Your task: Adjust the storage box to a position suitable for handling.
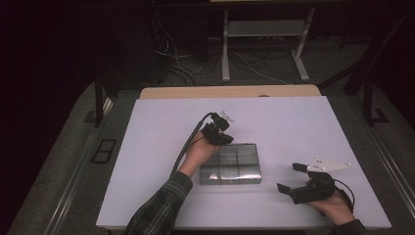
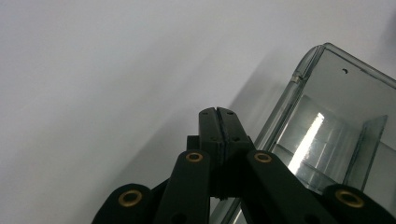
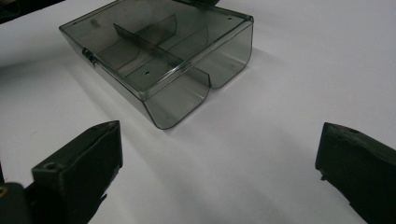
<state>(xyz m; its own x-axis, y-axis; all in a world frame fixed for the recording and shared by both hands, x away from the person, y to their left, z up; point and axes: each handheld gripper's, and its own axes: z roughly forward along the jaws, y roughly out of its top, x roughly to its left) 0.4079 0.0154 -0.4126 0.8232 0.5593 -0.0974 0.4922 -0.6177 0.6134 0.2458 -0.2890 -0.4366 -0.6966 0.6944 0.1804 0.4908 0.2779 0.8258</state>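
A clear plastic box (image 1: 230, 164) with inner dividers lies flat near the middle of the white table (image 1: 293, 127), a little toward the person's side. Its lid is down, and the partitions inside split it into several compartments; in the right gripper view the box (image 3: 163, 56) shows smoky and see-through, with two rounded compartment ends facing the camera.

The left gripper (image 1: 219, 133) sits at the box's far left corner, held in the left hand (image 1: 200, 152), whose sleeve is plaid. Its jaws are pressed together with nothing between them; in the left gripper view the left gripper (image 2: 218, 113) points at the bare table just beside the box's rounded corner (image 2: 303, 70). Whether the tips touch the box cannot be told.

The right gripper (image 1: 291, 177) rests well apart from the box, off to its right near the table's front edge, held in the right hand (image 1: 337, 205). Its jaws stand wide apart and empty, aimed toward the box.
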